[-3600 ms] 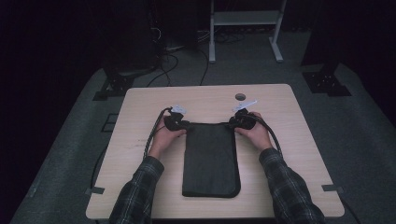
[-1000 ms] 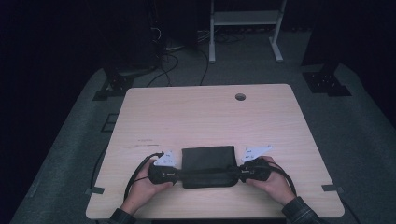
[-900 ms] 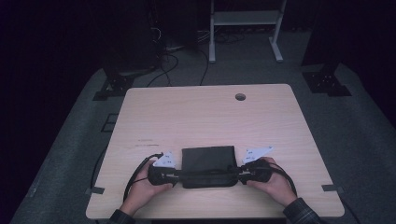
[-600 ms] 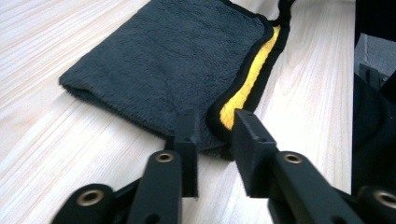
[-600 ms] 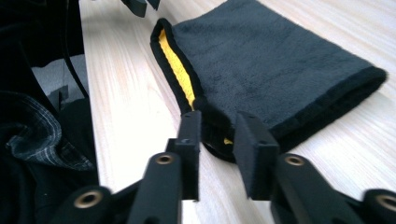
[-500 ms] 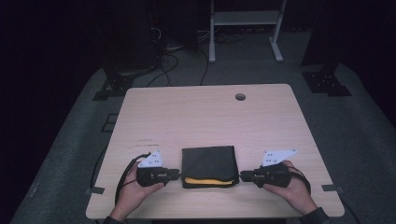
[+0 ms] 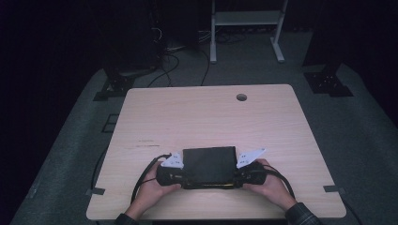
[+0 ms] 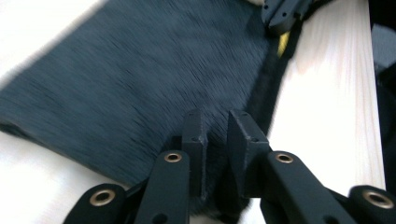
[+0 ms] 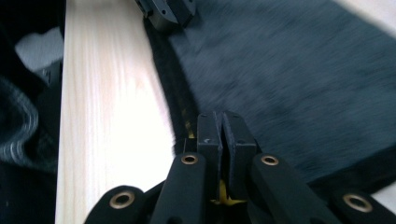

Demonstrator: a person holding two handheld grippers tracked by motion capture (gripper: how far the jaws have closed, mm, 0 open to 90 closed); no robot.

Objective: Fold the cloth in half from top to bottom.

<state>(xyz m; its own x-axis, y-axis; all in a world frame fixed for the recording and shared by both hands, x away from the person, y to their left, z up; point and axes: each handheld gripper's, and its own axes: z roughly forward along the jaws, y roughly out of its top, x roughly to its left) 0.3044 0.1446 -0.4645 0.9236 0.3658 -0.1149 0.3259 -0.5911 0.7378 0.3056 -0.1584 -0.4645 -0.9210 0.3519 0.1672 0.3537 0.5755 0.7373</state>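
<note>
High view: pale wooden table (image 7: 187,117), and on its near half, close to the front edge and roughly centred, a dark folded cloth (image 7: 209,161) lying flat. Looks soft, light and limp, with a fine napped surface; likely to sag and unfold if lifted from one point only. No fragility to worry about, and little slip against rubber pads. Best taken at the two near corners together, pinching through every layer so the fold holds. A thin yellow strip (image 9: 189,126) peeking out along the near edge, probably a lining or inner layer.

Left gripper (image 8: 215,116) set at the cloth's near left corner, jaws a narrow gap apart with dark fabric in and under that gap; cannot tell whether the pads actually press on it. Right gripper (image 9: 221,116) at the near right corner, jaws just closing and now drawn together, clamped on the cloth's edge with a scrap of yellow caught between them. Both held low, pointing inward toward each other along the near edge.
</note>
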